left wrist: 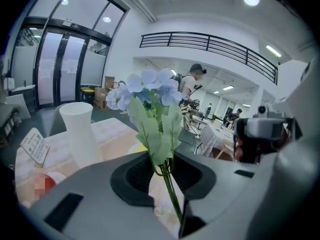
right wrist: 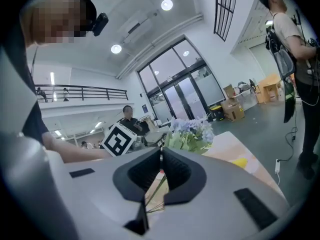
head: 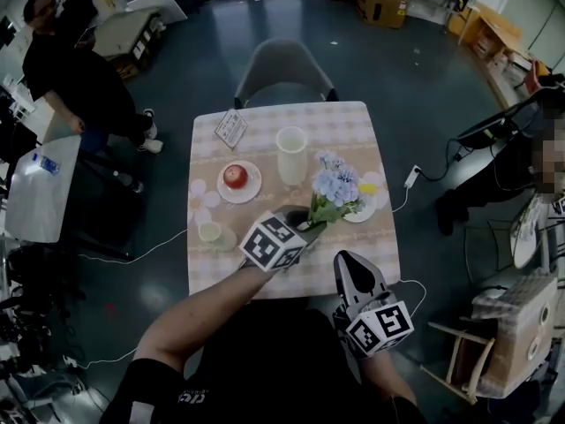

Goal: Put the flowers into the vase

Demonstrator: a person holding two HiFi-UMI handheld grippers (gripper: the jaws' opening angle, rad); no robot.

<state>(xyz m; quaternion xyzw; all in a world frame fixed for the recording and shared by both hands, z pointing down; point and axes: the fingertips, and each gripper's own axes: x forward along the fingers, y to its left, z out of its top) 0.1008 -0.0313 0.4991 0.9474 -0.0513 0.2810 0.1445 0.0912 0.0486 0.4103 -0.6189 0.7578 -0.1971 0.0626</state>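
Risks, as judged:
- The flowers (head: 336,186) are gripped low on thin stems, and the head is broad, so the bunch could swivel or slip between the pads as it is tilted over the vase (head: 291,155).
- The leaves spread wider than the stems and could catch on the vase's rim. A sideways push there could tip the tall, narrow vase onto the plate (head: 251,193) just beside it, where an apple (head: 235,177) lies.
- The vase is not steadied by anything. The right gripper (head: 346,260) is held near the table's (head: 353,122) front edge with its jaws pressed together on nothing.

The left gripper (head: 305,223) has its jaws narrow and clamped on the stems. The bunch is carried above the table, to the right of the vase and apart from it, with the stem ends trailing below the jaws.

The flowers are seen as 1 cluster of pale blue blossoms over light green leaves, on several thin green stems. They are probably artificial. The vase is white, upright and open-mouthed
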